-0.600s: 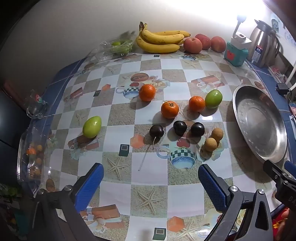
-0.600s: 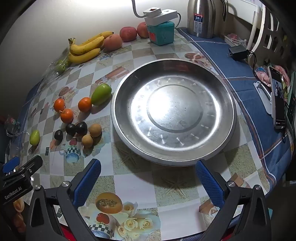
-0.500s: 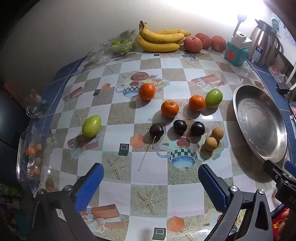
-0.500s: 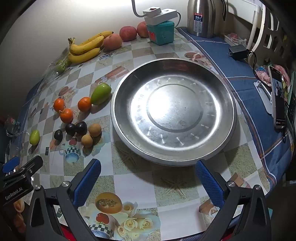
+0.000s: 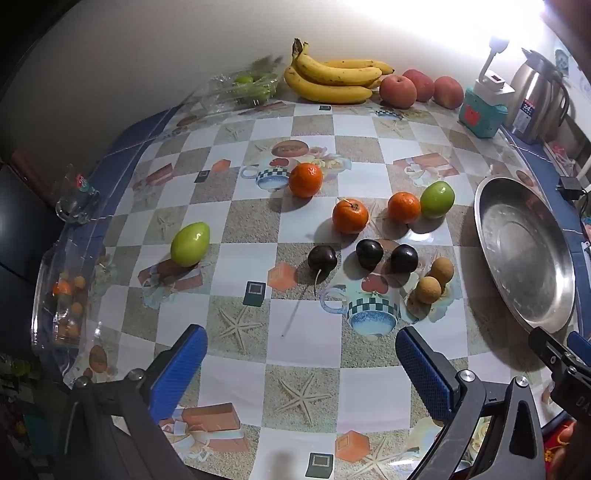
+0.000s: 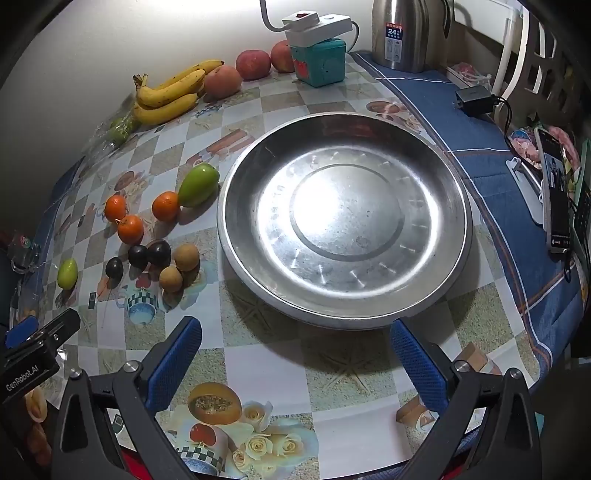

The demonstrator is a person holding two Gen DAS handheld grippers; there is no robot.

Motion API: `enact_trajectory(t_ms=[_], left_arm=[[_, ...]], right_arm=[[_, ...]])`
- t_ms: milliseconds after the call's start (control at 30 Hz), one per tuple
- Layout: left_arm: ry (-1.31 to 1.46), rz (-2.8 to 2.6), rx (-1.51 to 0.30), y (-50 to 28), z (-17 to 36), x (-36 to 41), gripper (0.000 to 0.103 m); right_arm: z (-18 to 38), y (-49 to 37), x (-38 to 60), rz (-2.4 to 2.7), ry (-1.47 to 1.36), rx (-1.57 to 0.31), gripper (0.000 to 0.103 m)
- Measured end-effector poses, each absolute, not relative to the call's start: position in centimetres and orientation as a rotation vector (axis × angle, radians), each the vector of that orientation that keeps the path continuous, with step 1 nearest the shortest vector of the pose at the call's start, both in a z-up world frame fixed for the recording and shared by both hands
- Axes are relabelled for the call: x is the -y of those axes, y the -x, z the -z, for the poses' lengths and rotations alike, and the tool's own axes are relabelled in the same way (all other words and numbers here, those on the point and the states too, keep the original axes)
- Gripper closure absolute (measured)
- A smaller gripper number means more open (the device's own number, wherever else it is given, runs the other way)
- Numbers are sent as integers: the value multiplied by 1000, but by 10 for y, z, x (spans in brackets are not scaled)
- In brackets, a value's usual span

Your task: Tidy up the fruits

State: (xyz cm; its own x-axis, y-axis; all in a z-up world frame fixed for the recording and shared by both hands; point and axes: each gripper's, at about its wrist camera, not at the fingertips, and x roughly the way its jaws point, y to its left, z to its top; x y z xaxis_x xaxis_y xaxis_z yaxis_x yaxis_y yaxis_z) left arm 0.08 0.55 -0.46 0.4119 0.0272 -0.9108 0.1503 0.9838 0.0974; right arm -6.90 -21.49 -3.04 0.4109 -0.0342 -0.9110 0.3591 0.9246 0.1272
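Note:
Loose fruit lies on the patterned table: three oranges (image 5: 350, 215), three dark plums (image 5: 369, 254), two brown longans (image 5: 428, 290) and two green mangoes (image 5: 190, 244) (image 5: 437, 199). A large empty steel dish (image 6: 343, 229) stands to their right; it also shows in the left wrist view (image 5: 524, 251). My left gripper (image 5: 301, 360) is open and empty, near the front of the table, short of the plums. My right gripper (image 6: 295, 354) is open and empty, just in front of the dish.
Bananas (image 5: 332, 79) and three peaches (image 5: 398, 91) lie at the back wall with a bag of green fruit (image 5: 247, 86). A teal box (image 6: 319, 61), a steel kettle (image 6: 406, 33), a charger (image 6: 474, 100) and a phone (image 6: 554, 195) are at the right. A plastic box (image 5: 61, 295) sits at the left edge.

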Motion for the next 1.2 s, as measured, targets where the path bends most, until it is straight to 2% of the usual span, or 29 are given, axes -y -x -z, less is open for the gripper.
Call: enact_trajectory(t_ms=[1200], left_arm=[[-203,51,-1160,-7,7,-1,0]], right_arm=[[32,69,208,154,-346,-1126,1]])
